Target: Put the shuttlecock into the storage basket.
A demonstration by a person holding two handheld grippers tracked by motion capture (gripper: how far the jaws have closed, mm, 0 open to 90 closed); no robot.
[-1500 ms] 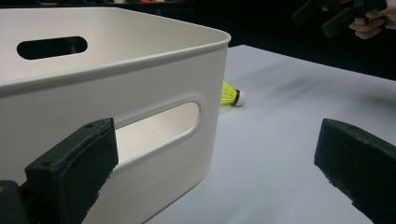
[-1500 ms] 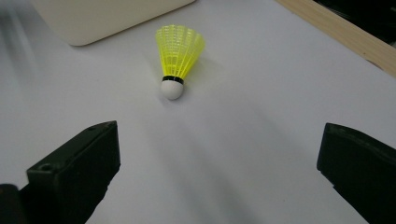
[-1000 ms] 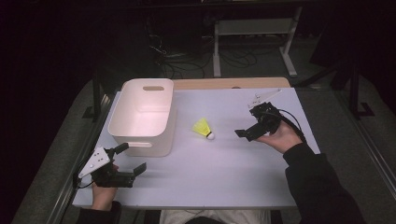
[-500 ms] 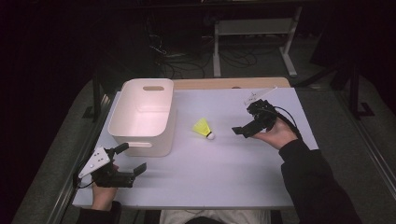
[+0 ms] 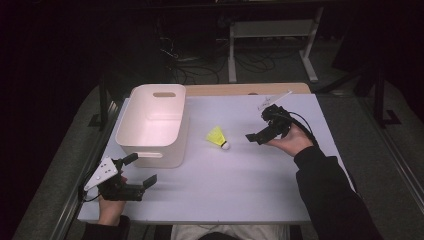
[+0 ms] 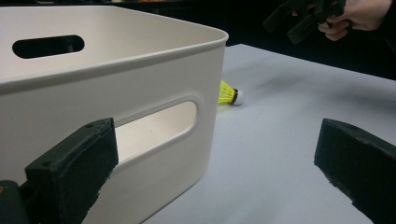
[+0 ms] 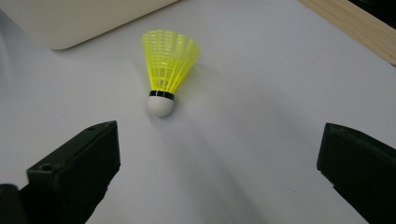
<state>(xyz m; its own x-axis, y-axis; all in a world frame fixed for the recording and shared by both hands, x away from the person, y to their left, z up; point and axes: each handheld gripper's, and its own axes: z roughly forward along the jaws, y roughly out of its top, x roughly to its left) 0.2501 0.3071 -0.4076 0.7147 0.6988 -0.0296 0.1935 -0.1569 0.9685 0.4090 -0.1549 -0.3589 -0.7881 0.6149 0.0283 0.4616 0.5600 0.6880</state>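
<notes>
Looks like the reach-in step: right hand-held gripper [image 5: 261, 136], jaws wide apart, faces the yellow shuttlecock [image 5: 218, 136] mid-bench and next needs to straddle its cork, while the left hand-held gripper [image 5: 131, 176] idles released near the bench's front-left corner.

The right gripper [image 5: 255, 137] is held in the right hand [image 5: 290, 142] just right of the shuttlecock [image 5: 217, 136], jaws spread wide and aimed at it, the forearm in a dark sleeve. The left gripper [image 5: 140, 170] sits well apart, at the near left of the shuttlecock, jaws also spread, gripped by the left hand [image 5: 111, 206].
</notes>
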